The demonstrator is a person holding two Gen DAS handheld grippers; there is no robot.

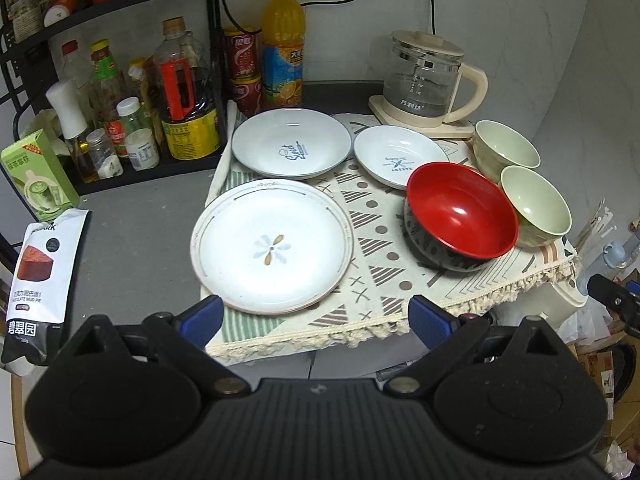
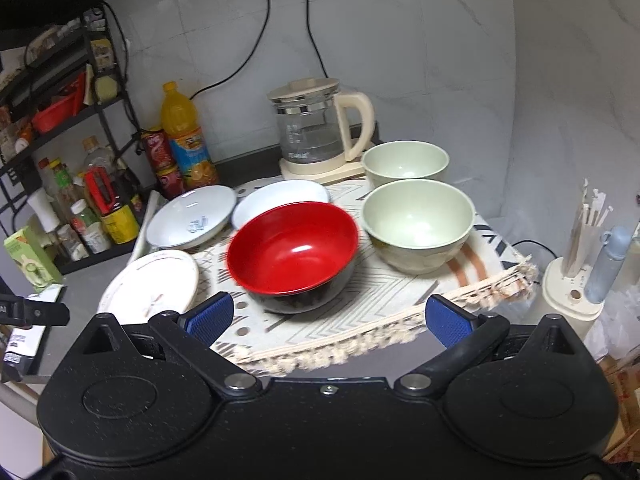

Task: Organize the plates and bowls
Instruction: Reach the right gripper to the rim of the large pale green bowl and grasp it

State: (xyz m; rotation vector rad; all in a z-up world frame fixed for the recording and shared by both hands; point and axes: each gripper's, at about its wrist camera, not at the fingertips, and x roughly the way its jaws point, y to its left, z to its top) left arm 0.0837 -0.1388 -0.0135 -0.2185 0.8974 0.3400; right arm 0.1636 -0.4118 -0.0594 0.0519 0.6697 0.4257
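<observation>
Holding both tongs spread wide and empty, we hover at the near edge of the patterned cloth (image 1: 360,280) that covers the grey surface (image 1: 132,240). In the left wrist view, our left tongs (image 1: 316,318) sit at the bottom centre, blue pads apart, just below the flower plate (image 1: 272,248), which lies flat in the middle left of the frame. Behind it, toward the upper centre, rests the large blue-rimmed plate (image 1: 292,144), and just beside that on the right the small blue-rimmed plate (image 1: 396,156). The red bowl (image 1: 462,216) stands upright at the centre right, touching the small plate's edge, with two pale green bowls (image 1: 536,208) close together on its right. A glass kettle (image 1: 428,80) stands in the upper right, an orange juice bottle (image 1: 283,48) at the top centre.

In the right wrist view, our right tongs (image 2: 330,320) are at the lower centre, directly before the red bowl (image 2: 292,248), not touching it. The nearer green bowl (image 2: 418,224) sits right of it; a chopstick holder (image 2: 576,280) stands at the far right, off the cloth.
</observation>
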